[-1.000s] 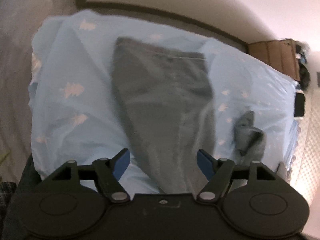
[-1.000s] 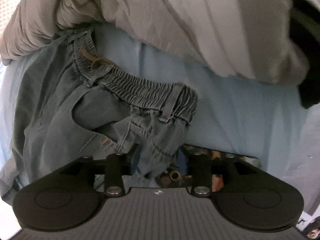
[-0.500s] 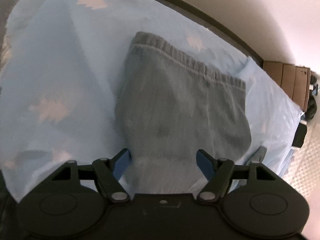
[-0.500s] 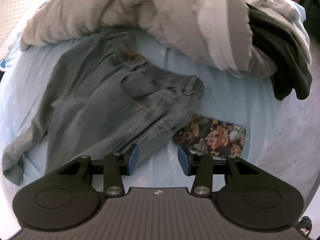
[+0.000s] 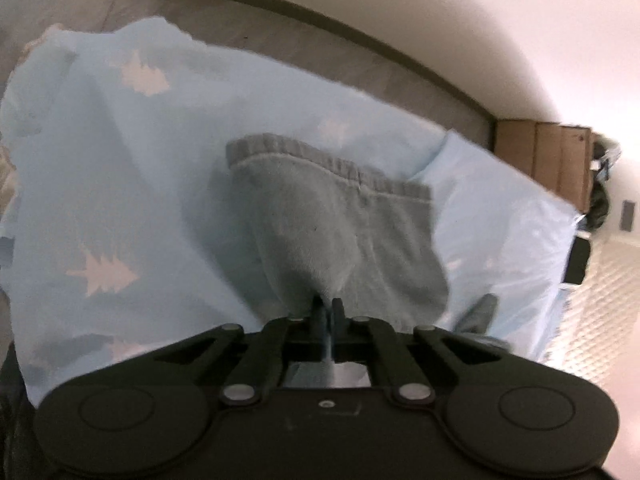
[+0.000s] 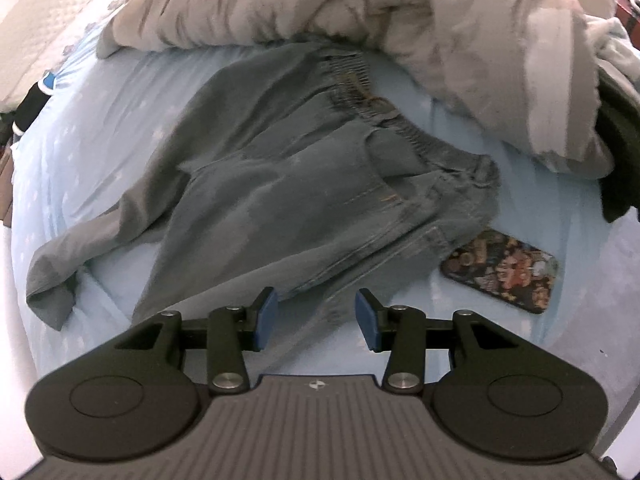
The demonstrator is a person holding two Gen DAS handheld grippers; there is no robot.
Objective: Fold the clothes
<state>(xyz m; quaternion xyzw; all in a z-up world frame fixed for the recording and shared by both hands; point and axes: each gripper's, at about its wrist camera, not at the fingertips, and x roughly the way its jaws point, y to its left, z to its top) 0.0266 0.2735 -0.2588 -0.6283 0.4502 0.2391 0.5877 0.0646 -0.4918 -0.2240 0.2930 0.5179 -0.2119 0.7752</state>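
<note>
- Bed spread with a pale blue sheet (image 5: 132, 184) printed with white pine trees; grey floor (image 5: 304, 48), dark skirting and cream wall beyond, brown cardboard boxes (image 5: 544, 160) in the corner.
- Grey-blue denim trousers (image 6: 280, 184) lying crumpled across the sheet, below a heap of beige bedding (image 6: 360, 12).
- Patterned phone case (image 6: 504, 270) just beside the trousers' waistband.
- Left hand-held gripper (image 5: 328, 312) pinched on the trouser fabric near the hem.
- Right hand-held gripper (image 6: 316, 314) spread, above the trousers' edge, nothing pressed.
</note>
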